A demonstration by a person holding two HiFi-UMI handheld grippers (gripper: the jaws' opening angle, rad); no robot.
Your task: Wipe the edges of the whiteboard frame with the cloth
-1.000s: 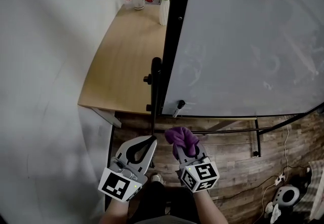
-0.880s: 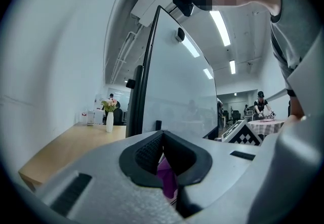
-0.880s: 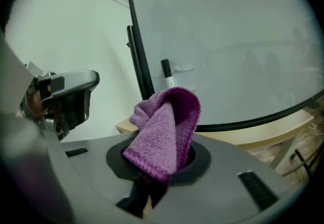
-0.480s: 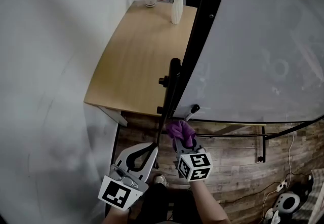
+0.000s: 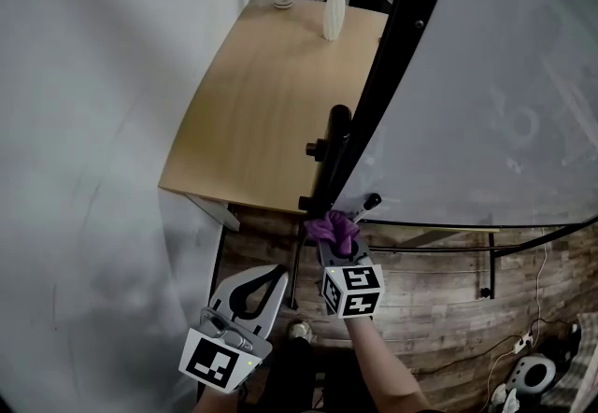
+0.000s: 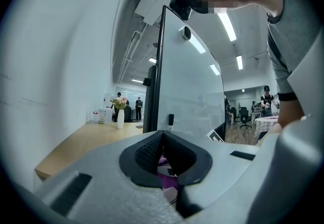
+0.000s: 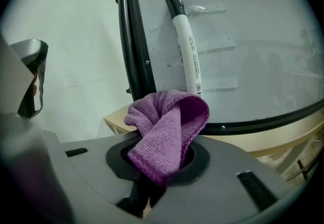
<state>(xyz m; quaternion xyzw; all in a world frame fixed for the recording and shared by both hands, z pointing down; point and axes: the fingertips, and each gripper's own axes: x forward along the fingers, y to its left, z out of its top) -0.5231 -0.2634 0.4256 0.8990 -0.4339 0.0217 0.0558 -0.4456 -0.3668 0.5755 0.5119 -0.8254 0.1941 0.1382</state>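
Cloth [image 7: 169, 121] (purple, bunched) sits clamped in the right tool [image 5: 338, 252].

left tool [image 5: 278, 271]: jaws together, held low | right tool [image 5: 338, 250]: farther forward, jaws clamped on cloth [image 5: 332, 228]

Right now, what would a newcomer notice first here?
The purple cloth bunched in the right gripper, close to the lower corner of the black whiteboard frame. Then the marker on the board just above it, and the flower vase at the far end of the wooden desk.
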